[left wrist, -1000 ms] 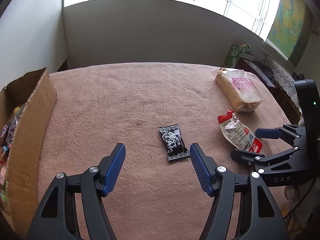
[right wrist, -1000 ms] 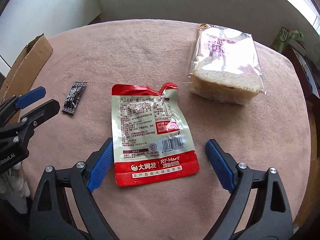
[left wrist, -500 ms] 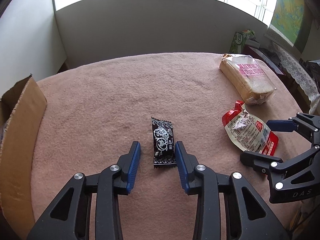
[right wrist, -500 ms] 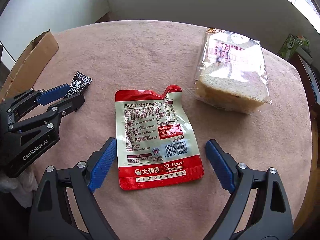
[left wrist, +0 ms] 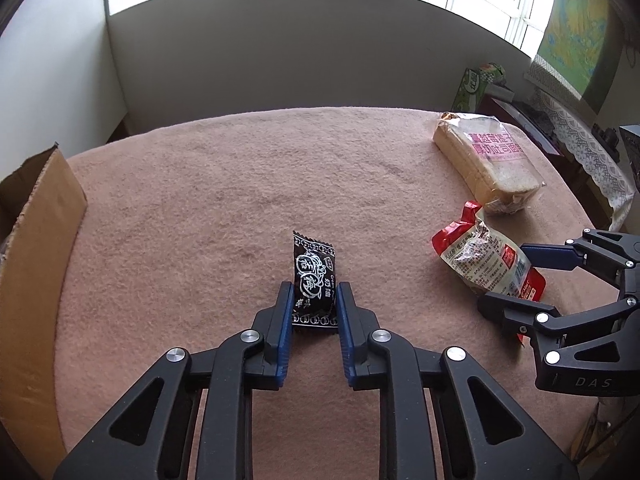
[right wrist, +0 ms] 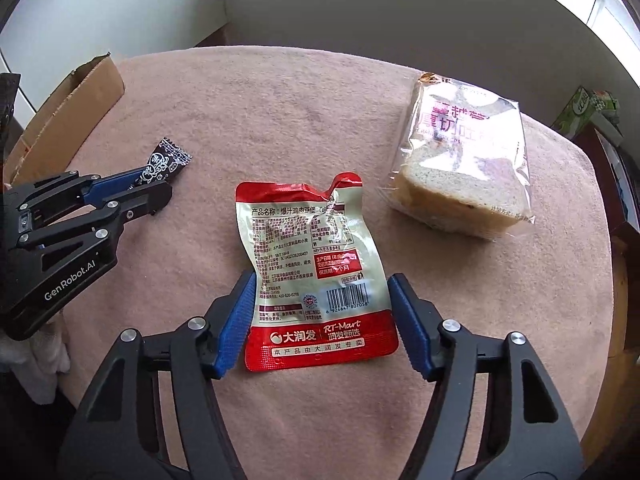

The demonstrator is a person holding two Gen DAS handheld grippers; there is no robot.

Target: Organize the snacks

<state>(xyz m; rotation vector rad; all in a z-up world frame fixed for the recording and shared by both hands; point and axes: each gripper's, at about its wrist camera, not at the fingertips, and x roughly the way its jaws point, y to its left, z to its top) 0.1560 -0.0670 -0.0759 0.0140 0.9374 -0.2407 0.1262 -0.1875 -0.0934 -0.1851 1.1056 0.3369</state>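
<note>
My left gripper [left wrist: 313, 294] is shut on a small black candy packet [left wrist: 313, 276] on the pink tablecloth; it also shows in the right wrist view [right wrist: 167, 162]. My right gripper [right wrist: 321, 286] has closed in on both sides of a red and beige snack pouch [right wrist: 310, 256], whose lower half bulges between the blue pads [right wrist: 236, 320]. The pouch also shows in the left wrist view [left wrist: 486, 258], with the right gripper [left wrist: 516, 276] around it.
A bagged loaf of sliced bread [right wrist: 464, 160] lies at the far right of the table [left wrist: 240, 184]. An open cardboard box [left wrist: 36, 240] stands at the left edge. A green carton [left wrist: 478, 84] sits on a shelf beyond the table.
My left gripper has closed onto the black candy packet. My right gripper has narrowed from wide open onto the sides of the red pouch, which now buckles.
</note>
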